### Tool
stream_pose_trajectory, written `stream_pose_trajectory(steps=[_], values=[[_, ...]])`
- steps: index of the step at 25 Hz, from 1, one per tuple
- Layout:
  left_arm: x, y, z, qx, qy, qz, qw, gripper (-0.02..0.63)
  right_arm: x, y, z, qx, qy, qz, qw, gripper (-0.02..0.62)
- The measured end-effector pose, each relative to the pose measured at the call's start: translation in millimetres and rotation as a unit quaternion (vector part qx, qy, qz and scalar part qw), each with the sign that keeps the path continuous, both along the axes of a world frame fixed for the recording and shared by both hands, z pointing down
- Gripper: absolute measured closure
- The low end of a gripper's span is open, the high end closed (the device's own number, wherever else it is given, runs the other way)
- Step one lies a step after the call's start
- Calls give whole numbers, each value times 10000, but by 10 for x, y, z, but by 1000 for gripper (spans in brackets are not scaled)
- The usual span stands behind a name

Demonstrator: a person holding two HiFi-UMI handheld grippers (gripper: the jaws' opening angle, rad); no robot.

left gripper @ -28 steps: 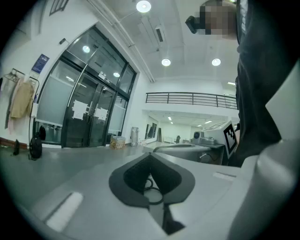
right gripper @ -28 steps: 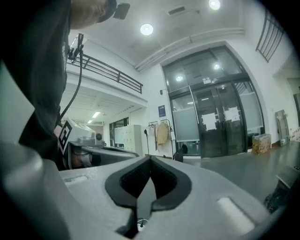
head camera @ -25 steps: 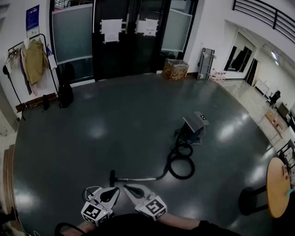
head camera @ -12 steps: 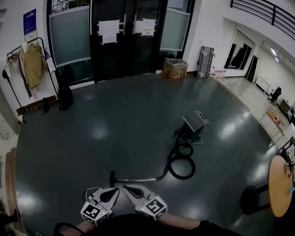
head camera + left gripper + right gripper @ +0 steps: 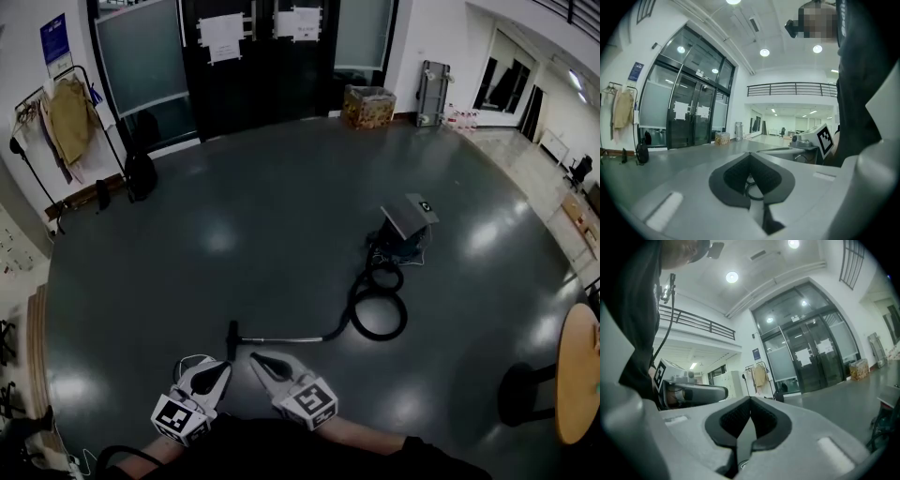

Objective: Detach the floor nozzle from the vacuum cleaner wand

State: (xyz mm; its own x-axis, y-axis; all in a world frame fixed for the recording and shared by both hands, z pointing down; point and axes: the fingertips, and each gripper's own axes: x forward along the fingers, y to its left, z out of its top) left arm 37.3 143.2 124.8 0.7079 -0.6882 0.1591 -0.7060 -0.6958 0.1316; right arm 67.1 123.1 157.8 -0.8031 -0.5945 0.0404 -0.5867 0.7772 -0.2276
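On the dark floor lies the vacuum cleaner: a small black floor nozzle [image 5: 232, 337] at the left end of a thin metal wand [image 5: 281, 339], a black coiled hose [image 5: 377, 314], and the body [image 5: 405, 234] with a grey lid further back. Both grippers are held low near the person's body, short of the nozzle. My left gripper [image 5: 221, 367] is shut and empty; its jaws meet in the left gripper view [image 5: 750, 153]. My right gripper [image 5: 255, 360] is shut and empty too, jaws together in the right gripper view [image 5: 750, 399]. They point level across the room.
Dark glass doors [image 5: 253, 56] fill the far wall, with a coat rack [image 5: 66, 122] and bags at the left. A cardboard box [image 5: 367, 105] and a trolley [image 5: 433, 92] stand at the back right. A round wooden table [image 5: 579, 375] and black stool [image 5: 525, 394] are at the right edge.
The view has shifted forward: the vacuum and doors sit closer and slightly rightward. Both grippers stay shut and have edged a little lower in the picture.
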Motion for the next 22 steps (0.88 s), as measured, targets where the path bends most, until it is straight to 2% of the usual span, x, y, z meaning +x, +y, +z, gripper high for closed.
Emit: stream_pose_trajectory(steps=[4, 9, 15, 22], values=[[-23, 47, 135, 2, -174, -97, 9998, 604, 29, -22, 147, -208, -61, -54, 9998, 594], [-279, -105, 148, -44, -11, -84, 10000, 604, -231, -196, 243, -424, 258, -127, 9987, 594], [-959, -511, 173, 140, 67, -156, 9998, 604, -658, -490, 340, -588, 634, 66, 9962, 594], [-1885, -1054, 523, 84, -199, -190, 9996, 604, -1125, -907, 577, -767, 1148, 380, 9897, 594]])
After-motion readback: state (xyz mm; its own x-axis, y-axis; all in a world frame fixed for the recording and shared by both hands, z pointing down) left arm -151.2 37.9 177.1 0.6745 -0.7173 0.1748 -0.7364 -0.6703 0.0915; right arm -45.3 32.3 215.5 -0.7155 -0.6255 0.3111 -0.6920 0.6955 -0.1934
